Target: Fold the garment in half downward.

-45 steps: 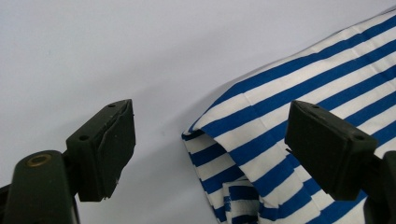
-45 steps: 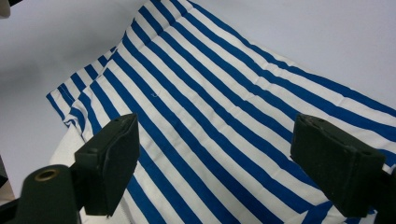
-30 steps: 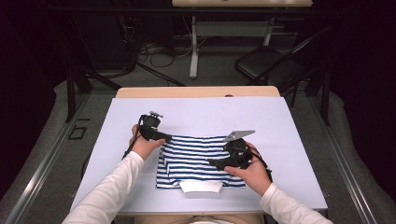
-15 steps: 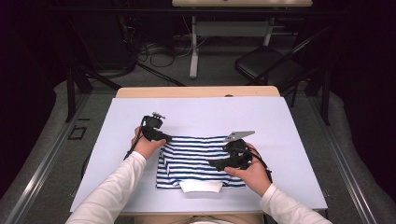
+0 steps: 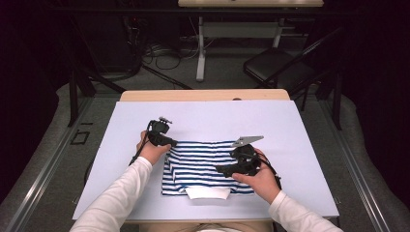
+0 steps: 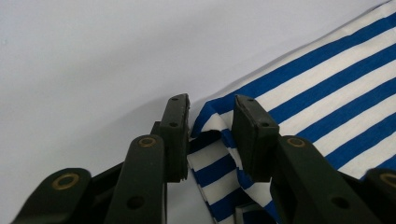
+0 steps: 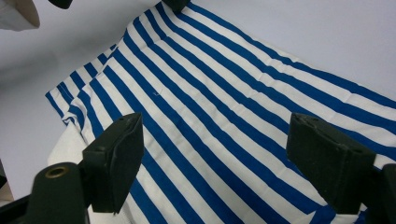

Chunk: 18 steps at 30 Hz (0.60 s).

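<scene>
A blue-and-white striped cloth (image 5: 203, 162) lies flat on the pale sheet near the table's front edge, with a white folded part (image 5: 208, 193) at its near side. My left gripper (image 5: 171, 141) is at the cloth's far left corner. In the left gripper view its jaws (image 6: 211, 116) have just been closing, and the bunched corner (image 6: 210, 154) stands between pads that are still a little apart. My right gripper (image 5: 225, 169) hovers over the cloth's right part. Its jaws (image 7: 215, 128) stand wide open above the stripes (image 7: 224, 93), holding nothing.
The pale sheet (image 5: 203, 116) covers the table, with bare room behind and beside the cloth. A dark chair (image 5: 275, 72) and cables (image 5: 159, 53) sit on the floor beyond the far edge. The person's left sleeve (image 7: 14, 14) shows in the right gripper view.
Both hands and the cloth stay where they were; the high view shows no clear shift.
</scene>
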Tool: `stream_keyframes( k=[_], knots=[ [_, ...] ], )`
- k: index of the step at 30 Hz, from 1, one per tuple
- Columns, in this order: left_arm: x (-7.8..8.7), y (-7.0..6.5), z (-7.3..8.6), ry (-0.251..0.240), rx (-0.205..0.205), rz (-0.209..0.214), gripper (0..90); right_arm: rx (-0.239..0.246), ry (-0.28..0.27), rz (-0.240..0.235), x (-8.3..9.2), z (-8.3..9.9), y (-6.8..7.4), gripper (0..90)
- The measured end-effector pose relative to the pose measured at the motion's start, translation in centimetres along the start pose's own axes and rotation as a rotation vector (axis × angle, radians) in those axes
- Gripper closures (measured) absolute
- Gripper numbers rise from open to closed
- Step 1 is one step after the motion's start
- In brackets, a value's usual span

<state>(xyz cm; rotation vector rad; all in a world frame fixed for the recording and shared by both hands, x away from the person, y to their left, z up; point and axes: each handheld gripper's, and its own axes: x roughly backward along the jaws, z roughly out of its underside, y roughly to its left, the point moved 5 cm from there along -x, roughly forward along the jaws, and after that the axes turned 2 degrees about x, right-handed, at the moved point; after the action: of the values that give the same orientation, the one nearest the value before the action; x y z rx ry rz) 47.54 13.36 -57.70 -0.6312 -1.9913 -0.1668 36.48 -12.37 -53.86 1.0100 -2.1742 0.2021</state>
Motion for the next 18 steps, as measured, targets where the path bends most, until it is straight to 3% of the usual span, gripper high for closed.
stream_keyframes(
  k=[10, 18],
  knots=[
    [0.1, 0.0, 0.2, -0.035, 0.034, 0.043, 81.7, -0.002, -0.008, -0.01, -0.3, -0.2, 0.4, 18.9],
    [0.3, -0.2, 0.2, -0.036, 0.071, 0.039, 86.0, 0.0, -0.004, -0.024, -0.9, -0.3, 1.1, 18.9]
  ],
)
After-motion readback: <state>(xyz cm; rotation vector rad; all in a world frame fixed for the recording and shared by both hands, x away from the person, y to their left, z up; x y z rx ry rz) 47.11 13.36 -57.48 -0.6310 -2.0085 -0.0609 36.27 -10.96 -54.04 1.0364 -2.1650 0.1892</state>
